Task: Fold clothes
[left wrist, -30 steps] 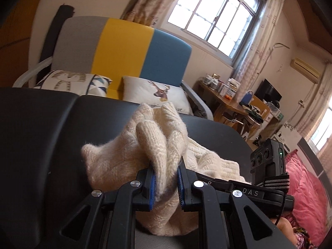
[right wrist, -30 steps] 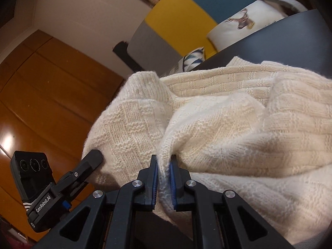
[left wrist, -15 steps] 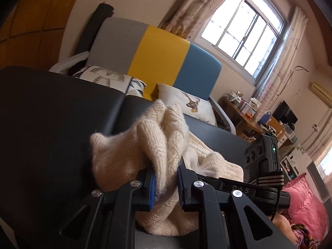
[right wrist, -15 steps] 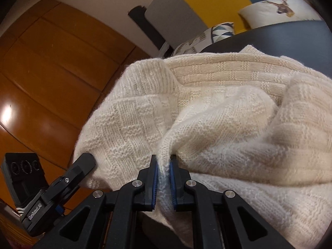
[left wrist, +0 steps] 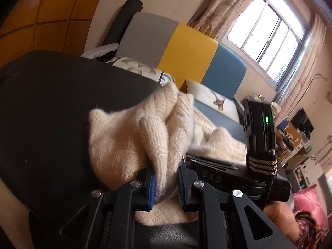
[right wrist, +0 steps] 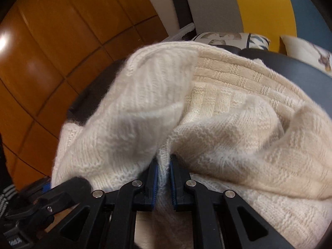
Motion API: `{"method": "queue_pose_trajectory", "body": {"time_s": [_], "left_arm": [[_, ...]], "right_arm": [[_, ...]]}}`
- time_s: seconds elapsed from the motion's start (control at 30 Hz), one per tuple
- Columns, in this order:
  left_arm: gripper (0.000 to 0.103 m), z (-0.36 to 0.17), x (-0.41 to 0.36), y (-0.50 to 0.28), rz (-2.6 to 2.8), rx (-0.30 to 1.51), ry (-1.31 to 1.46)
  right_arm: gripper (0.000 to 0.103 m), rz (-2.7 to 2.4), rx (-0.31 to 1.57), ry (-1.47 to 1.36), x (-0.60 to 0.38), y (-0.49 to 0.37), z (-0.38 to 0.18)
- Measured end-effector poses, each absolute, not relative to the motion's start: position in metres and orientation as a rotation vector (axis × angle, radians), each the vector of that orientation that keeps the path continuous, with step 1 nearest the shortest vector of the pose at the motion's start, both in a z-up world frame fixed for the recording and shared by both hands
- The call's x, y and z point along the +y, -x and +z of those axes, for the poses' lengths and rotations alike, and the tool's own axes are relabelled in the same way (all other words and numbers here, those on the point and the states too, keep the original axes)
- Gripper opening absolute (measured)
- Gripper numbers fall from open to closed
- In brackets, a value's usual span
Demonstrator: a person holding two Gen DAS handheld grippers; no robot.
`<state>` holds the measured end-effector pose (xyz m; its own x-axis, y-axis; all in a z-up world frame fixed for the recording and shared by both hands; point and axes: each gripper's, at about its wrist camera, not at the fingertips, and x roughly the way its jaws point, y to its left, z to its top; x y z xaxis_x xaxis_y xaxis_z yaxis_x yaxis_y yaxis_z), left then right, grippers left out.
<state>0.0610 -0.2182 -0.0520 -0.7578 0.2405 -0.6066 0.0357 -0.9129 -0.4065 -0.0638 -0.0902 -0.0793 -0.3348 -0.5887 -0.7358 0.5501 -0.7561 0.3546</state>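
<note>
Black padded surface [left wrist: 51,108], matte, slightly creased, with a seam between two cushioned sections: carries one cream knitted sweater [left wrist: 128,141], bunched in loose humps near the front edge, spreading toward the far edge in the right wrist view [right wrist: 238,108]. Left gripper [left wrist: 165,183]: blue pads pinching a thick gathered fold of the knit. Right gripper [right wrist: 164,176]: pads pressed close on a thinner fold, its body visible beside the left one [left wrist: 259,137]. Progress, as a judgement: garment rumpled, no flat layers or squared edges on show; both tools holding cloth suits a fold being carried over, with smoothing and final stacking left. Beyond the far edge: sofa in grey, yellow and blue panels [left wrist: 186,47], two printed cushions [left wrist: 215,101]. Farther: wood-panelled wall [right wrist: 51,51], curtained window [left wrist: 267,31], cluttered desk [left wrist: 290,137].
</note>
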Motion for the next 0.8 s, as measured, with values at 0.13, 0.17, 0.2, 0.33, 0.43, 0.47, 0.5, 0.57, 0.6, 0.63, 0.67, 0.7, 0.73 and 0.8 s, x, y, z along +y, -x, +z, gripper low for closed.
{"method": "queue_pose_trajectory", "body": {"time_s": [0.13,0.17,0.2,0.33,0.43,0.47,0.5,0.57,0.6,0.63,0.67,0.7,0.73,0.8], "left_arm": [[0.019,-0.065,-0.208,-0.057,2.76,-0.601,1.102],[0.019,-0.067,-0.205,-0.056,2.752,-0.595,1.116],[0.019,-0.068,-0.201,-0.055,2.749,-0.58,1.124],[0.019,-0.069,-0.186,-0.053,2.757,-0.514,1.117],[0.019,-0.068,-0.18,-0.053,2.768,-0.501,1.097],[0.019,-0.068,-0.18,-0.054,2.769,-0.504,1.096],[0.019,-0.068,-0.179,-0.055,2.771,-0.507,1.094],[0.019,-0.067,-0.178,-0.057,2.776,-0.501,1.091],[0.019,-0.067,-0.177,-0.058,2.779,-0.498,1.088],[0.019,-0.066,-0.177,-0.059,2.781,-0.496,1.086],[0.019,-0.066,-0.176,-0.06,2.784,-0.493,1.085],[0.019,-0.065,-0.176,-0.061,2.785,-0.491,1.085],[0.019,-0.065,-0.175,-0.061,2.786,-0.49,1.085],[0.019,-0.065,-0.174,-0.062,2.792,-0.477,1.092]], "right_arm": [[0.016,-2.131,-0.107,-1.196,-0.075,0.065,-0.08],[0.022,-2.152,-0.103,-1.194,-0.067,0.062,-0.077],[0.023,-2.179,-0.105,-1.187,-0.059,0.059,-0.073],[0.028,-2.24,-0.213,-1.127,-0.031,0.066,-0.047],[0.034,-2.204,-0.239,-1.12,-0.025,0.072,-0.034],[0.035,-2.196,-0.234,-1.132,-0.025,0.063,-0.03],[0.035,-2.18,-0.245,-1.146,-0.027,0.053,-0.027],[0.035,-2.137,-0.288,-1.181,-0.039,0.053,-0.025],[0.035,-2.116,-0.307,-1.206,-0.044,0.053,-0.028],[0.035,-2.094,-0.325,-1.229,-0.049,0.054,-0.031],[0.035,-2.072,-0.344,-1.252,-0.054,0.054,-0.034],[0.035,-2.06,-0.358,-1.265,-0.057,0.055,-0.037],[0.035,-2.057,-0.368,-1.269,-0.057,0.056,-0.04],[0.036,-2.052,-0.389,-1.279,-0.059,0.058,-0.046]]}}
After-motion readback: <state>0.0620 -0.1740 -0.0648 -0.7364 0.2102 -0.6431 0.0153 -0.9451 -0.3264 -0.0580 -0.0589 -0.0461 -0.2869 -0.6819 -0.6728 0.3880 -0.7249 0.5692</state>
